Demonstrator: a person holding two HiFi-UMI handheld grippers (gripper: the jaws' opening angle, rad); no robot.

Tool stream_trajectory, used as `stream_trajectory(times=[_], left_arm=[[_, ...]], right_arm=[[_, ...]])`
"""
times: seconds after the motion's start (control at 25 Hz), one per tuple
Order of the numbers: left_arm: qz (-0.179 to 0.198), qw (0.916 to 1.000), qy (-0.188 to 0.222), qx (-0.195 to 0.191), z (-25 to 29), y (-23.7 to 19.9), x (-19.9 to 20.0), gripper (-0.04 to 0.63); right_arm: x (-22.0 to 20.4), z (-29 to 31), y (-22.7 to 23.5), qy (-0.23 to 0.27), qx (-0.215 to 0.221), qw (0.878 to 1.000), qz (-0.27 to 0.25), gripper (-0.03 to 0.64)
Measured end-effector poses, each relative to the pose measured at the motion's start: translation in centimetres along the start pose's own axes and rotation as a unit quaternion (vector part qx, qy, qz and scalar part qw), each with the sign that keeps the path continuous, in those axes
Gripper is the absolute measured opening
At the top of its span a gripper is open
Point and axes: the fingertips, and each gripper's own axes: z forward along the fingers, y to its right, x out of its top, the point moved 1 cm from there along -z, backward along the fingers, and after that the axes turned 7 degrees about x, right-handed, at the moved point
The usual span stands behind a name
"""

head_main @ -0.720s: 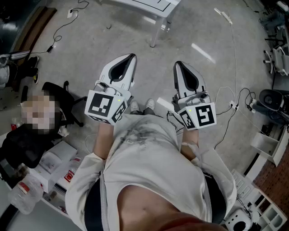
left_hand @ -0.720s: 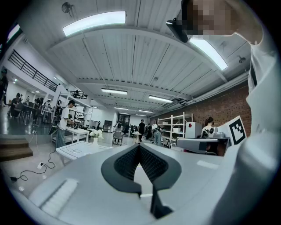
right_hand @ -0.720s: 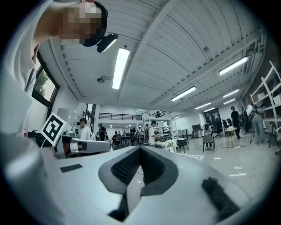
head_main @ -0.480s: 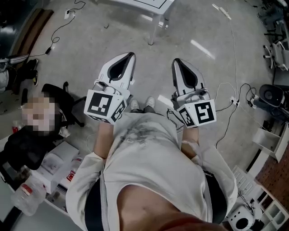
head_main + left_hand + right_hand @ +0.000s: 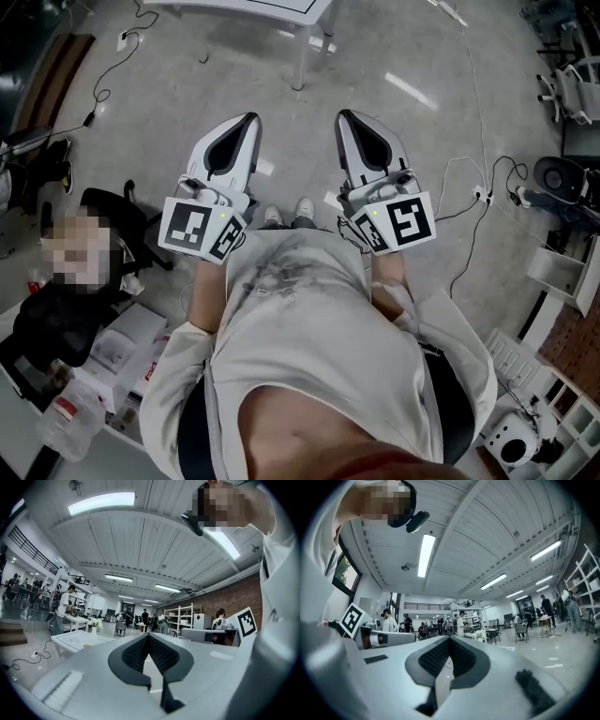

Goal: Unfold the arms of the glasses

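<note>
No glasses show in any view. My left gripper (image 5: 246, 120) and right gripper (image 5: 345, 116) are held side by side in front of the person's chest, over the grey floor, both pointing forward and level. In the left gripper view the left gripper (image 5: 148, 635) has its dark ribbed pads meeting at the tip, with nothing between them. The right gripper (image 5: 450, 638) looks the same in its own view: pads together, nothing held. Each view shows the other gripper's marker cube at its side.
A white table (image 5: 272, 9) stands ahead at the top, also seen with a flower vase (image 5: 95, 625) on it. Cables (image 5: 473, 202) trail over the floor. A seated person and a black chair (image 5: 112, 211) are at the left, shelves (image 5: 562, 281) at the right.
Both grippers have drifted slightly left and up in the head view, still side by side. Their jaws look unchanged and nothing was taken hold of.
</note>
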Motion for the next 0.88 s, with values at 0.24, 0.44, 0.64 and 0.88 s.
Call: stream_trajectory(times=[0.24,0.44,0.64,0.88], left_arm=[[0.012,0.9997,-0.001,0.023,1.1,1.9,-0.1,0.008],[0.01,0.9996,-0.005,0.025,3.0,2.6,-0.3,0.008],[0.016,0.9995,-0.006,0.027,4.8,0.9,-0.5,0.008],[0.012,0.9996,-0.01,0.022,7.7,-2.2,-0.7,0.008]], right_arm=[[0.3,-1.1,1.3,0.0,0.006,1.0,-0.008,0.015],[0.7,-1.5,3.4,0.005,0.003,1.0,-0.011,0.016],[0.4,1.3,4.5,0.001,0.01,0.999,-0.042,0.015],[-0.3,5.3,5.9,-0.006,0.011,0.999,-0.048,0.016]])
